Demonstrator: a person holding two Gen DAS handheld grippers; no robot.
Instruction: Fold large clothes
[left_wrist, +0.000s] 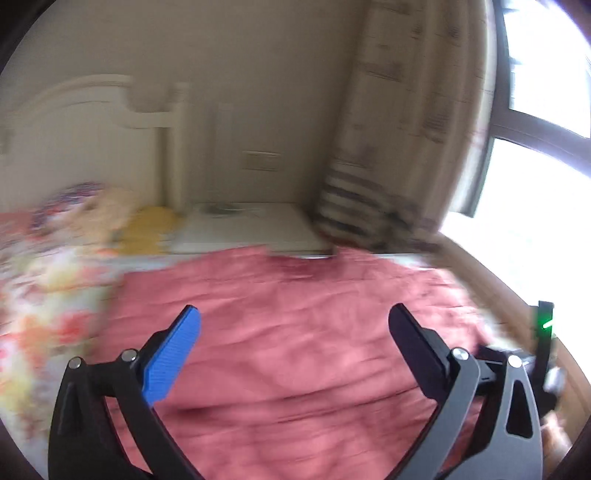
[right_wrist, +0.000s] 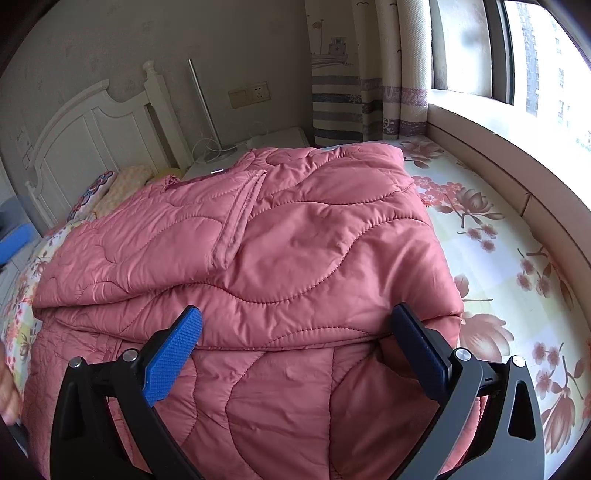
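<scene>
A large pink quilted jacket (right_wrist: 280, 236) lies partly folded on the bed, one layer doubled over another, with a loose flap on its upper left. My right gripper (right_wrist: 295, 317) is open and empty, its fingers wide apart just above the jacket's near fold. In the blurred left wrist view the same pink jacket (left_wrist: 295, 339) fills the lower middle. My left gripper (left_wrist: 293, 315) is open and empty above it. The other gripper's body (left_wrist: 543, 347) shows at the right edge.
The floral bedsheet (right_wrist: 491, 258) is bare to the right of the jacket, up to a wooden ledge under the window (right_wrist: 517, 55). A white headboard (right_wrist: 92, 147), pillows (right_wrist: 110, 184), a white nightstand (right_wrist: 273, 138) and striped curtains (right_wrist: 343, 103) stand behind.
</scene>
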